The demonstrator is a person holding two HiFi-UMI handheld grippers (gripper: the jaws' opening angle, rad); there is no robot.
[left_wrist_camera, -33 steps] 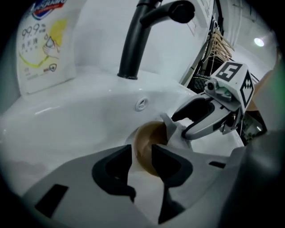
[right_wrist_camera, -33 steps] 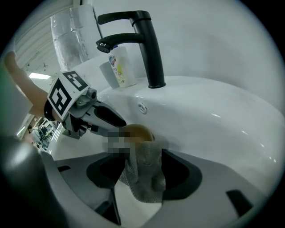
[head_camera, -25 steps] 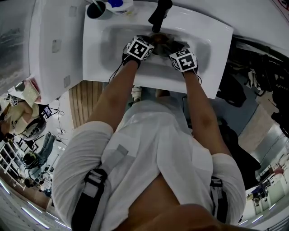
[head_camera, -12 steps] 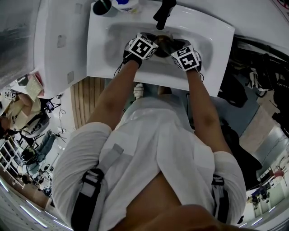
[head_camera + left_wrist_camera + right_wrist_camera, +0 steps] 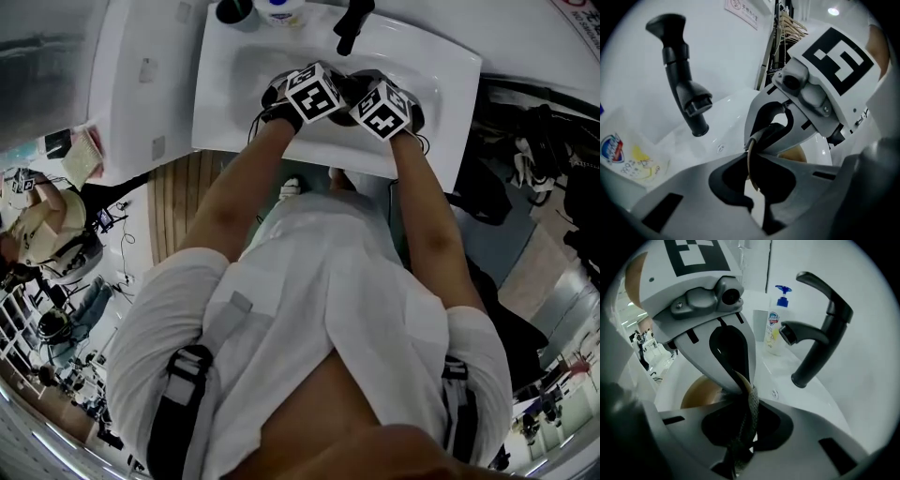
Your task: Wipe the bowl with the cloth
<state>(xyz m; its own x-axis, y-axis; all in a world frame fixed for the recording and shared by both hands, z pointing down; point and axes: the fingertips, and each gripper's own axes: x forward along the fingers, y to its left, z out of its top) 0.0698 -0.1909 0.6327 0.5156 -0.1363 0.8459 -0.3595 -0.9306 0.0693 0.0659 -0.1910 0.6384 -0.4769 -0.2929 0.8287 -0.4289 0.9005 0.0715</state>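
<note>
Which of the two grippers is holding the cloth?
The right gripper: its jaws pinch the dark, textured cloth. The left gripper grips the tan bowl by its rim instead.

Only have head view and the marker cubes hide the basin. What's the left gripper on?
Observer: Left gripper is shut on the bowl's thin rim.
Operator: Right one?
Observer: Right gripper is shut on the cloth, which runs up to the bowl's edge.
Operator: Water running?
Observer: No stream shows below the faucet spout.
</note>
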